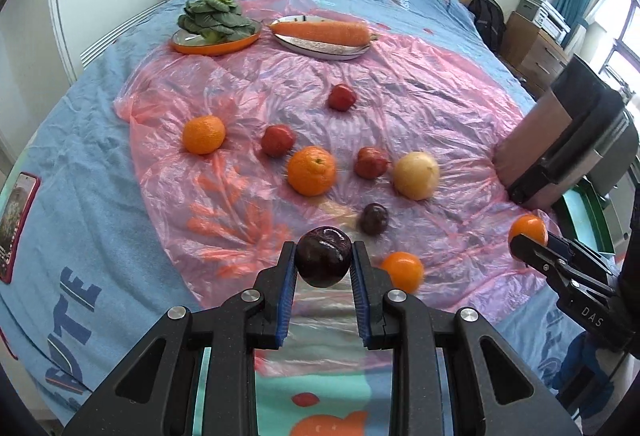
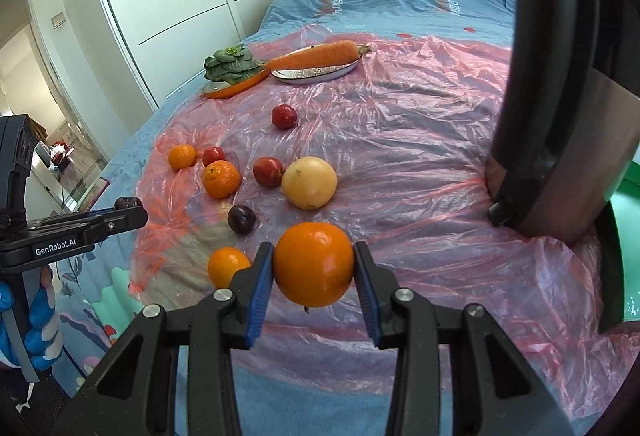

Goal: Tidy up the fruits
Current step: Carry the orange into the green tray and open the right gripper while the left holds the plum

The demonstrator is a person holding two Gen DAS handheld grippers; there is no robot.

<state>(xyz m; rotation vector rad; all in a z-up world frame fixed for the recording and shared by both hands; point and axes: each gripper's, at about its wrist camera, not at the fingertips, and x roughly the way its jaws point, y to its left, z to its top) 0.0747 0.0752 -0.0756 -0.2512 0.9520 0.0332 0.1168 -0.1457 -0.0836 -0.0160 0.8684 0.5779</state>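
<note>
My left gripper (image 1: 324, 256) is shut on a dark purple plum (image 1: 324, 256) and holds it above the pink plastic sheet (image 1: 400, 83). My right gripper (image 2: 314, 264) is shut on an orange (image 2: 314, 264), lifted over the sheet (image 2: 420, 163); it also shows in the left wrist view (image 1: 528, 232). On the sheet lie several fruits: oranges (image 1: 311, 170) (image 1: 203, 134) (image 1: 404, 271), red fruits (image 1: 342, 97) (image 1: 277, 140) (image 1: 371, 162), a yellow round fruit (image 1: 416, 175) and a second plum (image 1: 374, 219).
At the back, an orange plate of leafy greens (image 1: 216, 21) and a white plate with a carrot (image 1: 322, 31). A brown container with a black handle (image 2: 560, 155) stands at the right, a green bin (image 2: 628, 236) beside it. A phone (image 1: 16, 224) lies at the left.
</note>
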